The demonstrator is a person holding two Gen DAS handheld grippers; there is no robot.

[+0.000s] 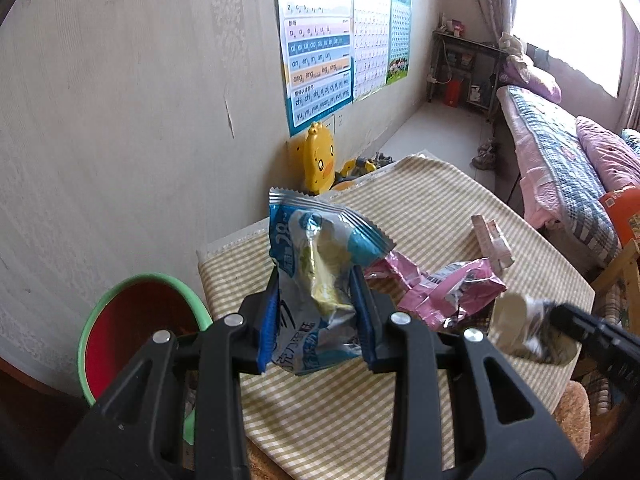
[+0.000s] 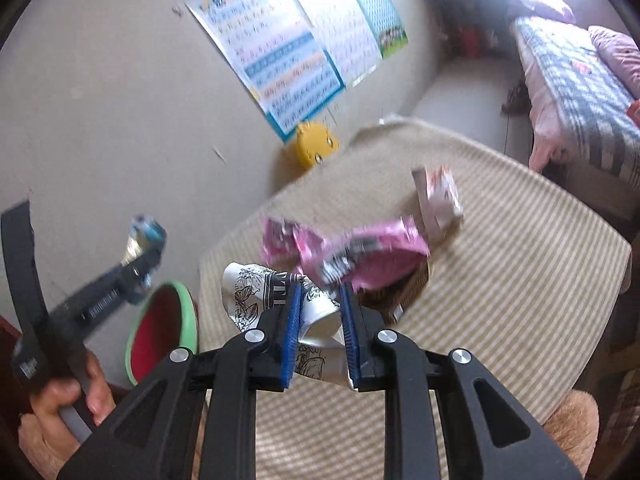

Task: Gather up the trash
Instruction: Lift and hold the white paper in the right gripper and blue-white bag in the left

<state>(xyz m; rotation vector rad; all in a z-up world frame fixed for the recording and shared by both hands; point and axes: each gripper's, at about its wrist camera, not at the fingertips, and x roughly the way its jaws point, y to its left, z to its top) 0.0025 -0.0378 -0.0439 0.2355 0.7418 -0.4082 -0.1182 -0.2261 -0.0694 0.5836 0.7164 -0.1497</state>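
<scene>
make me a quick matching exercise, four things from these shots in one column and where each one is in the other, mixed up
Things:
1. blue wrapper
2. paper cup
3. pink wrapper
4. bin

Places:
A. on the floor left of the table
B. lying on the checked cloth
C. in the right hand-held gripper
D. in the left hand-held gripper

Pairs: 1-D, 2-C, 3-B, 4-A
</scene>
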